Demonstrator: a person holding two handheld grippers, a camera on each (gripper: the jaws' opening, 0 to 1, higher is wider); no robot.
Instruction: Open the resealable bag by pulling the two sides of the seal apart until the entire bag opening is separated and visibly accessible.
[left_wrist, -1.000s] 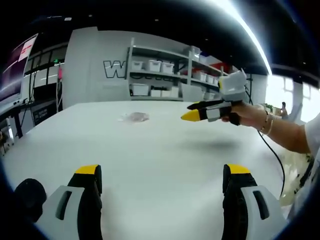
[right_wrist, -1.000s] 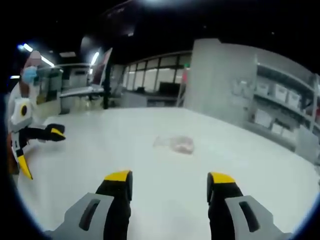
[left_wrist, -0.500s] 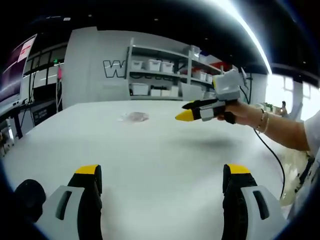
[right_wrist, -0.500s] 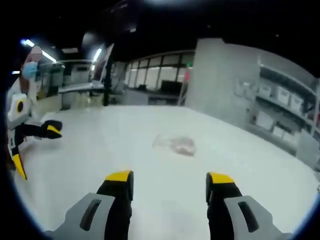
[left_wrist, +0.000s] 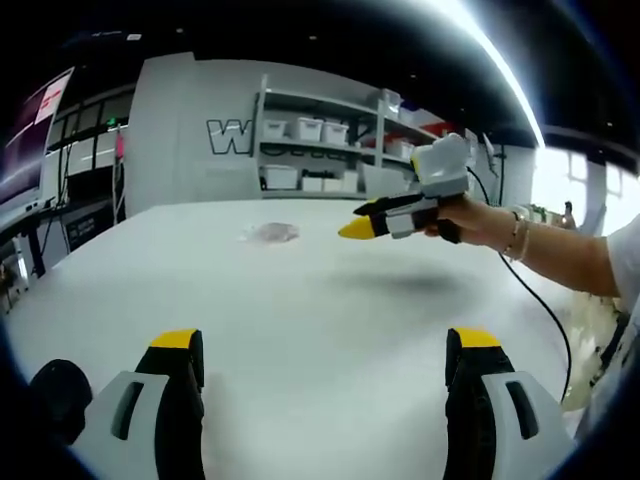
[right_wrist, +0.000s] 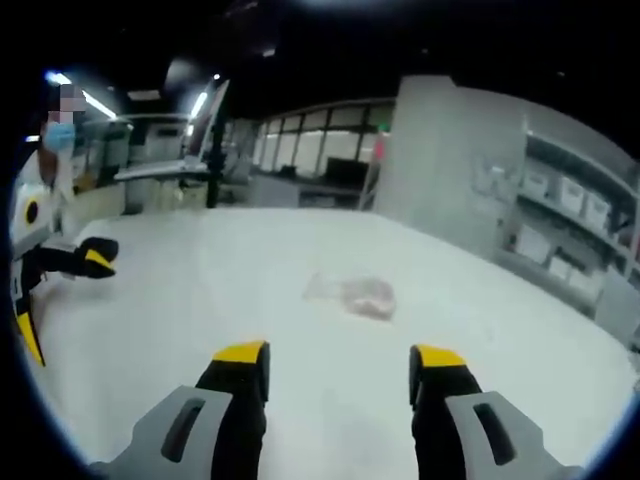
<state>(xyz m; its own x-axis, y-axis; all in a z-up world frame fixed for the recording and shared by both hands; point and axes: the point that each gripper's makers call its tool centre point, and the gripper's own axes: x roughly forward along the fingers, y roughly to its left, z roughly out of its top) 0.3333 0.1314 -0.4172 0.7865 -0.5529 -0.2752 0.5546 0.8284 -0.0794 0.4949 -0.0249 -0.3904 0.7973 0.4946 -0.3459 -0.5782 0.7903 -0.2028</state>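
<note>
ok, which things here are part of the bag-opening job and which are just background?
Job:
- bag lying flat on the table, untouched
- left gripper, open
- right gripper, open

Background:
- shelves with white bins
- desk at the far side

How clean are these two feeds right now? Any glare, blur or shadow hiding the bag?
Left gripper view: sharp, with a bright ceiling streak and blown-out window at right; the bag is small but unshadowed, the right claw casting a soft shadow on the table. Right gripper view: dimmer and softly blurred; bag hazy.
</note>
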